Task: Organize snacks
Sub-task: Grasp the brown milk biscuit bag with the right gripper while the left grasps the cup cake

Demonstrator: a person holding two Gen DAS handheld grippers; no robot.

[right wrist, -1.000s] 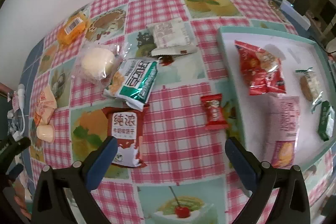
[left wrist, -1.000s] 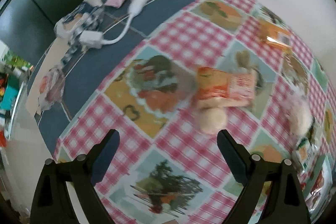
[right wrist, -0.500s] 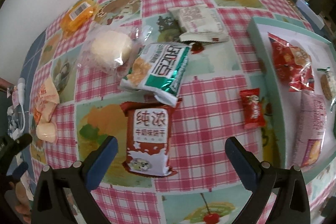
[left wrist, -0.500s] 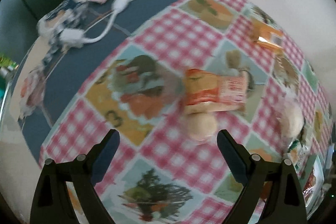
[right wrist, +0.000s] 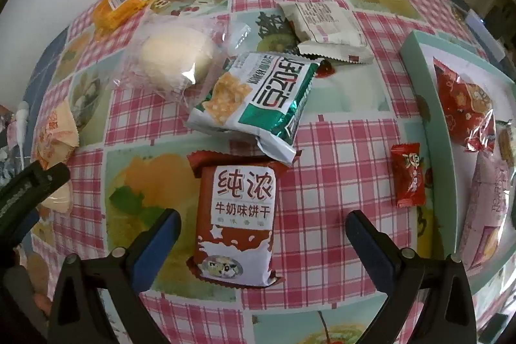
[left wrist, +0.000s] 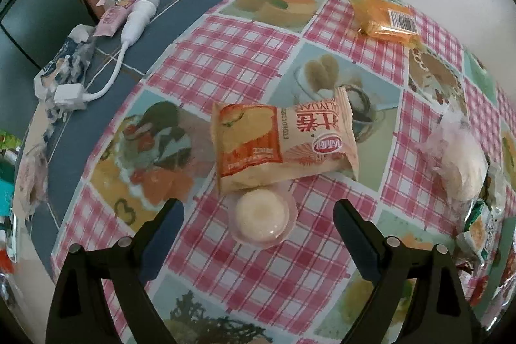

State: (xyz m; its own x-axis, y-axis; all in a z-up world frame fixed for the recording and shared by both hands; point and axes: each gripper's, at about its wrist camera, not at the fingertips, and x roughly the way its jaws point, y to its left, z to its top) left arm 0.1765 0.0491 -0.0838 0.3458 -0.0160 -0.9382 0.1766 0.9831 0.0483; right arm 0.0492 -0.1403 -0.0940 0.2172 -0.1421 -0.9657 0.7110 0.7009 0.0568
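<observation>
My left gripper (left wrist: 258,208) is open, its jaws on either side of a small round jelly cup (left wrist: 262,220) on the checked tablecloth. An orange-and-cream snack packet (left wrist: 283,144) lies just beyond the cup. My right gripper (right wrist: 262,220) is open, its jaws on either side of a brown milk-biscuit packet (right wrist: 238,218). A green-and-white cracker bag (right wrist: 258,99) overlaps the packet's far end. A small red candy (right wrist: 409,174) lies to the right, beside a pale green tray (right wrist: 429,118) holding several snacks.
A wrapped white bun (right wrist: 174,57), an orange packet (right wrist: 124,2) and a white packet (right wrist: 325,24) lie farther back. In the left wrist view a white cable and wrappers (left wrist: 80,60) lie on the blue cloth at the far left. The left gripper's body (right wrist: 29,195) shows at the right view's left edge.
Both grippers have moved forward and lower. The jelly cup now lies between the left jaws and the brown biscuit packet between the right jaws. Both stay open.
</observation>
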